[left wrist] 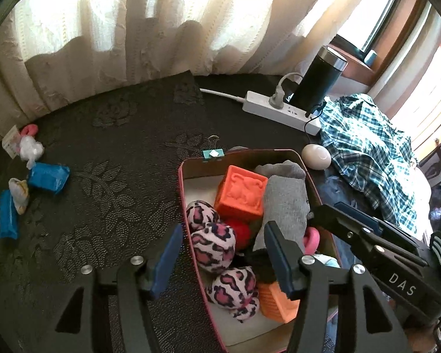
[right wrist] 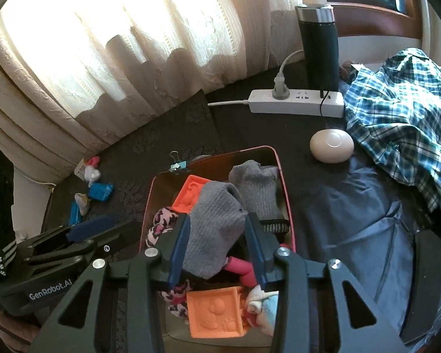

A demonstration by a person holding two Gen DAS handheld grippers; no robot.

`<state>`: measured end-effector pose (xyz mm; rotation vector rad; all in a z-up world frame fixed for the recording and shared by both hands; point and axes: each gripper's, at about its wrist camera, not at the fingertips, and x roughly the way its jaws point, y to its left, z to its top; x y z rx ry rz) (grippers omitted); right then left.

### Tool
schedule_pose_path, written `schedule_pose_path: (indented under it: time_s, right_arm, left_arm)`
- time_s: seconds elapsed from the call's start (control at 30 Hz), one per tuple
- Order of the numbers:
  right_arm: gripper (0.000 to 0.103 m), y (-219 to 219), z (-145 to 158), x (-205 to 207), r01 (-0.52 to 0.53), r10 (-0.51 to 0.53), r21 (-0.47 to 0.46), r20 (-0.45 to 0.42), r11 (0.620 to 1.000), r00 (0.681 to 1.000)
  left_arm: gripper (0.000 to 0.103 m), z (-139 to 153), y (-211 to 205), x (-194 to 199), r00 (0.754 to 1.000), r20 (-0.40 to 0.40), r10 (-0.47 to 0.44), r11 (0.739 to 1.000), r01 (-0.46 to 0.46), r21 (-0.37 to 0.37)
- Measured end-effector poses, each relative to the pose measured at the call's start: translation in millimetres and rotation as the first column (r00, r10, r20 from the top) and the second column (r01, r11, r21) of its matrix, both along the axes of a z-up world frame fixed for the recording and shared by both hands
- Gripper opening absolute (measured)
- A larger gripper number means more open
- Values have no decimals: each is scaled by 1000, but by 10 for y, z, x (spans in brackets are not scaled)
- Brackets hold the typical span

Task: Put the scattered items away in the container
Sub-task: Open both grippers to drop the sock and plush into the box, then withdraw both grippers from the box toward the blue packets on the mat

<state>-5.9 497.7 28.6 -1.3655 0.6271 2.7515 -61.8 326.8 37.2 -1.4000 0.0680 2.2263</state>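
**Both sets of fingers over the box, neither gripping**

We can't see the bottom end of the box point(left wrist: 191, 206); our own fingers cut it off in both views. A dark item under the socks is too shadowed to identify. The small clutter far left of the left fingers is hard to make out: blue packets point(left wrist: 48, 176), a whitish wrapped lump point(left wrist: 29, 148), something pink behind it.

Left gripper point(left wrist: 223, 257): fingers about half open, straddling the box's left wall, nothing pinched. The leopard-print plush point(left wrist: 213, 247) sits between and just beyond them. Right gripper point(right wrist: 217, 247): fingers part open on either side of the near grey sock point(right wrist: 214, 229); pads look just clear of it, so no grip.

Inside the box: two ribbed grey socks, an orange embossed cube point(left wrist: 241, 195) ahead of the left fingers, a second orange block point(right wrist: 216, 313) below the right fingers, a pink rubbery piece point(right wrist: 241, 267), a red ball, partly buried.

Around: a teal binder clip point(left wrist: 213, 154) at the box's far rim, a cream egg-shaped puck point(right wrist: 332, 145), a white power strip point(right wrist: 296, 103), a black tumbler point(right wrist: 319, 47), a plaid shirt point(right wrist: 402, 135) ahead and right. Dark beaded floral cloth covers the worktop point(left wrist: 117, 153); lace curtain behind.
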Motion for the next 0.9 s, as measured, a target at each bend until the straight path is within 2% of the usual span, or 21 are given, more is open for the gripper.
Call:
schedule_pose_path:
  time_s: [0.23,0.43,0.73,0.9]
  right_arm:
    - [42,-52,53,73,11,-11,13,-5,1000,1000]
    - [42,-160,110,136,17,-17,19,-8,1000,1000]
    - [42,-562,206,112,-5,6,13,-22,1000,1000]
    - [42,-994,222,-10,-69,69,12,-20,998,997]
  left_arm:
    - [59,71,-65,67,1000,-16,0,1000,0,3]
    - [59,59,-275,92,999,1,39,999,-39,-12]
    - [59,43,-1003,97,988,13,151,988,-150,-27]
    - [64,19,-1618,29,969,6,247,968,-246,-47]
